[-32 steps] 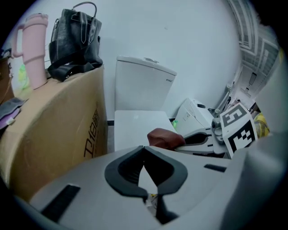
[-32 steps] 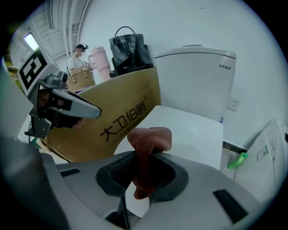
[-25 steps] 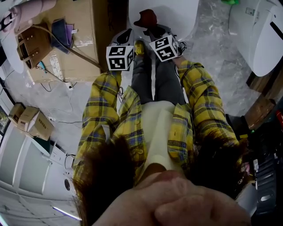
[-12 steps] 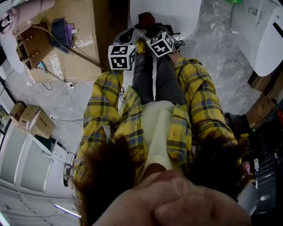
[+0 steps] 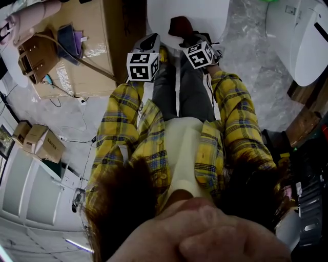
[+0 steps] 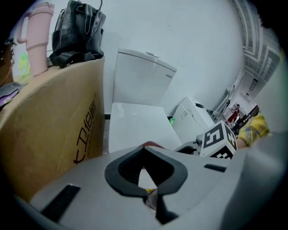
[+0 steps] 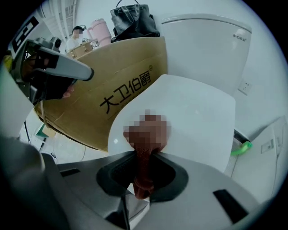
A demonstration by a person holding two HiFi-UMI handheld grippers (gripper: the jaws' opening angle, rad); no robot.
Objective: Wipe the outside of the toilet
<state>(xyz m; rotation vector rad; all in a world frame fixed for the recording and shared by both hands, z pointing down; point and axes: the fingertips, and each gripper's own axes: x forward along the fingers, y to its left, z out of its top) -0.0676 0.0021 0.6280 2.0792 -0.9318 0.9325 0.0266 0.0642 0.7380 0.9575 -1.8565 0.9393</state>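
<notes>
Toilet lid [image 7: 193, 117] is gleaming smooth, glossy white; cardboard box [image 7: 121, 85] at left is looking matt brown; cloth [image 7: 143, 175] is showing soft, dull red.

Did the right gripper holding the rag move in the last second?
Yes. In the head view the right gripper, shut on the rag, has slid to the person's right across the toilet lid, farther from the cardboard box.

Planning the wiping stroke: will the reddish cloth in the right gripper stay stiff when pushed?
Probably floppy: the cloth sits crumpled in the right gripper. Likely light, since a narrow pinch holds it.
</notes>
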